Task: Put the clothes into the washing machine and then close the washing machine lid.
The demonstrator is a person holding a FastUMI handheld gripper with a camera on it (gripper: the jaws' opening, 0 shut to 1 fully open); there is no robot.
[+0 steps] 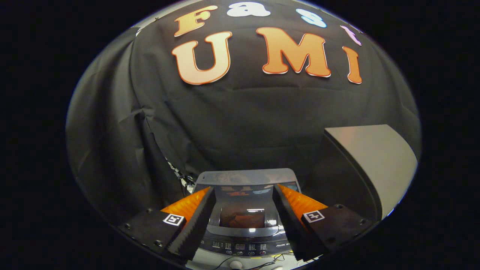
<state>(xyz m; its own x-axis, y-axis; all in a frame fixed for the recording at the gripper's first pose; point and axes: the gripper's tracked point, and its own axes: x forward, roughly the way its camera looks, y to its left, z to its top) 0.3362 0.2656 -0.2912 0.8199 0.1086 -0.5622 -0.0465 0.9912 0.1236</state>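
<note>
Where black cloth drapes behind, washing machine [245, 213] between parted jaws.

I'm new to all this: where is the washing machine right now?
In the gripper view, the washing machine stands below and just ahead of the open tool, against the black cloth wall.

The camera rides on the tongs [243, 195], looking forward and slightly down from near above the washing machine [245, 221] toward the far booth wall [240, 120].

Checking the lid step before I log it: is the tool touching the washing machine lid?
Apart. In the gripper view the tool is open and empty, held above the washing machine lid, which shows between the fingers with nothing pressed on it.
</note>
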